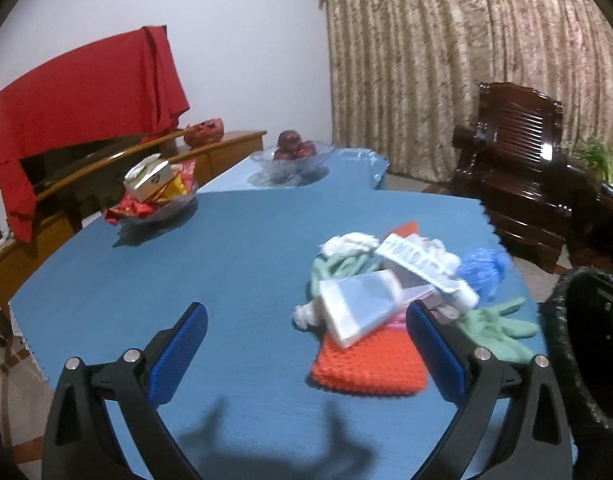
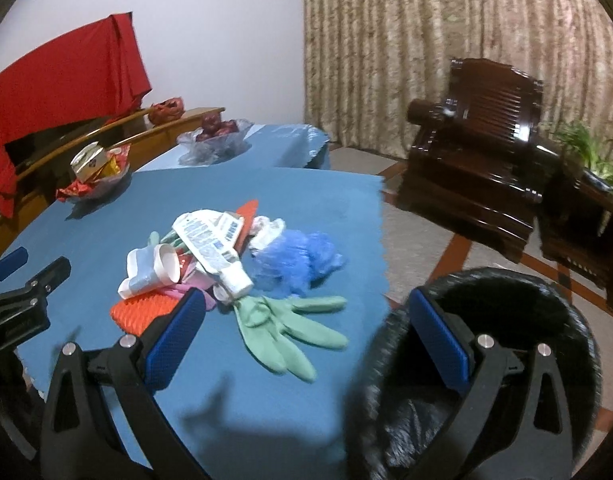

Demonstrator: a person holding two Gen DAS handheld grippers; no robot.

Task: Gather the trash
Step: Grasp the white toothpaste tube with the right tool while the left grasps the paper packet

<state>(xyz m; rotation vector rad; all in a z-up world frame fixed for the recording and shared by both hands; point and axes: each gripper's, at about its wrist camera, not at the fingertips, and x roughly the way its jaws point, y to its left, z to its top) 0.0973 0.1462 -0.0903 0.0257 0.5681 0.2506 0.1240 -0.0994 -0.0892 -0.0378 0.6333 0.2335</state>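
Both grippers gape; green glove fingers point toward cam.

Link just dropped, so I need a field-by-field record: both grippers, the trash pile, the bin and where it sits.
left gripper: open, empty, above the tablecloth
right gripper: open, empty
trash pile: on the table; includes a tube, green glove, blue crumpled bag, orange knit pad
bin: black-lined, beside the table's right edge

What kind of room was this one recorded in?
Probably a home living or dining room: a blue-clothed table with a glass fruit bowl, a carved dark wooden armchair, and floor-length patterned curtains.
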